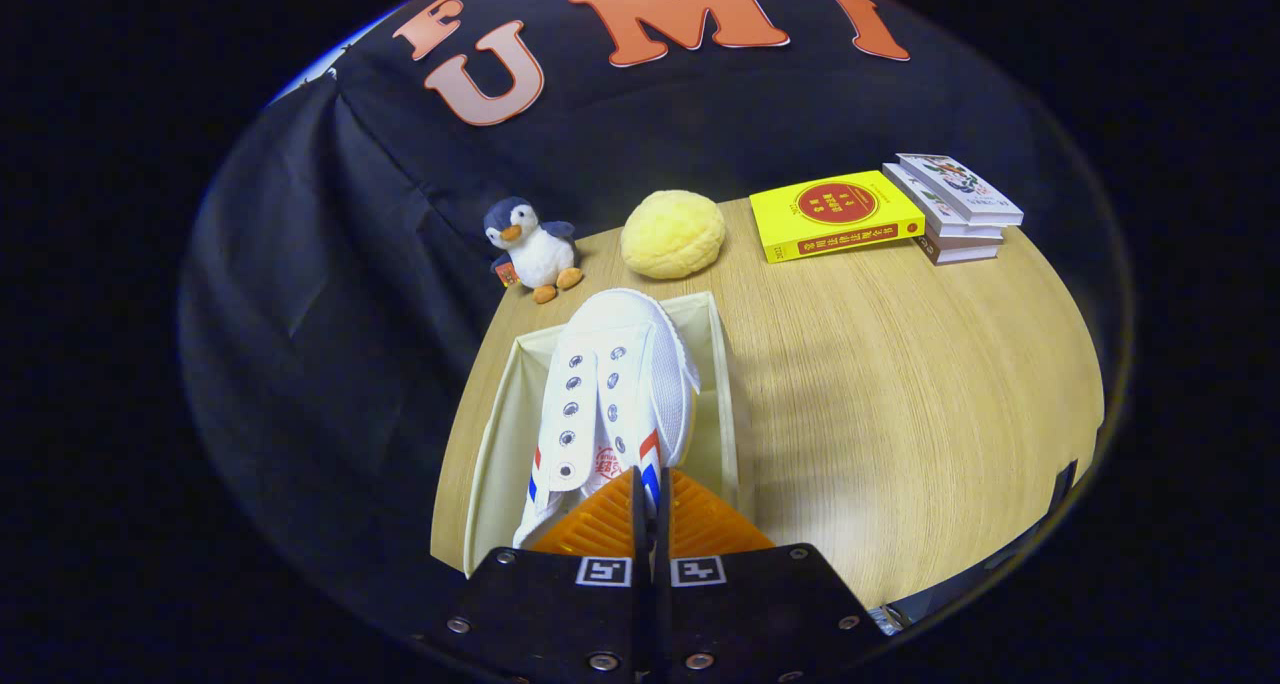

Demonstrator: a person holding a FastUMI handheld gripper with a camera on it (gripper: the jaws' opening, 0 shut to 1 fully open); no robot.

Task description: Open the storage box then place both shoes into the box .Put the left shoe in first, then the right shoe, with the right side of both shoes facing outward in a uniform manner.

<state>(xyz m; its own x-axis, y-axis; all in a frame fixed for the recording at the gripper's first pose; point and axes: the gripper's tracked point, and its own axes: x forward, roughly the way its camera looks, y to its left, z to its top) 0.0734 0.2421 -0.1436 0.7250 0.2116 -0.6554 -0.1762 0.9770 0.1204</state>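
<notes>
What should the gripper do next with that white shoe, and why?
Probably lower it a bit more, then let go. The gripper is pinched on the white shoe, which hangs toe-forward over the open storage box and looks tilted, not yet lying flat inside.

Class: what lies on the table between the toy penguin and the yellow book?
A round yellow plush bun sits between the toy penguin and yellow book, seen in the gripper view.

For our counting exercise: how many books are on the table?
4. A yellow book lies flat at the table's far side, right of the yellow round cushion; three stacked books sit against its right side. More may be hidden.
</notes>
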